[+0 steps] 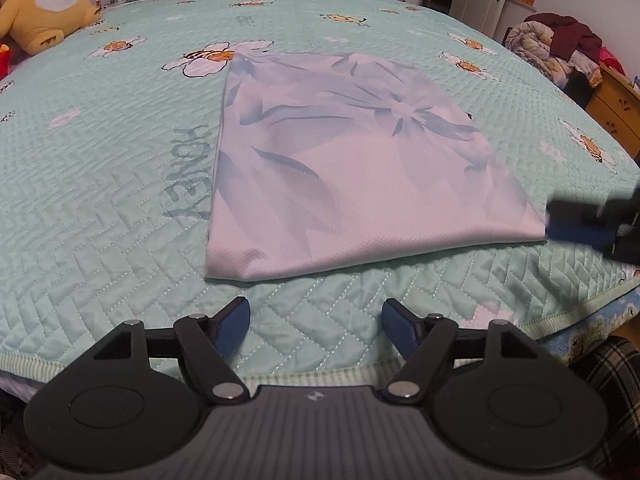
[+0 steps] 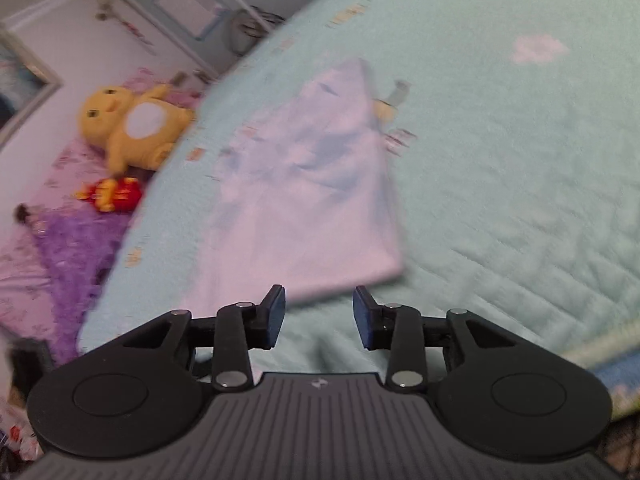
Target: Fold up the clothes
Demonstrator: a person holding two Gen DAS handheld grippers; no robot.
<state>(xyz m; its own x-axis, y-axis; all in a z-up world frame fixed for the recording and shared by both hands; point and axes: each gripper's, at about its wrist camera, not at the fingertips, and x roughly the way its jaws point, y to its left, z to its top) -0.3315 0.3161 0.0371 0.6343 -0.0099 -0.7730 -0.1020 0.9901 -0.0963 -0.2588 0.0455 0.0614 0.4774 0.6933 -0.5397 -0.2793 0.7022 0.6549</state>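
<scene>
One pale floral cloth (image 1: 344, 168), folded flat, smooth

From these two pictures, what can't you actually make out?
- Folded cloth: the layers underneath are hidden by its top layer, left wrist view.
- Right gripper: cut off by the right edge and blurred, left wrist view.
- Cloth print and bedspread pattern: smeared by motion blur, right wrist view.
</scene>
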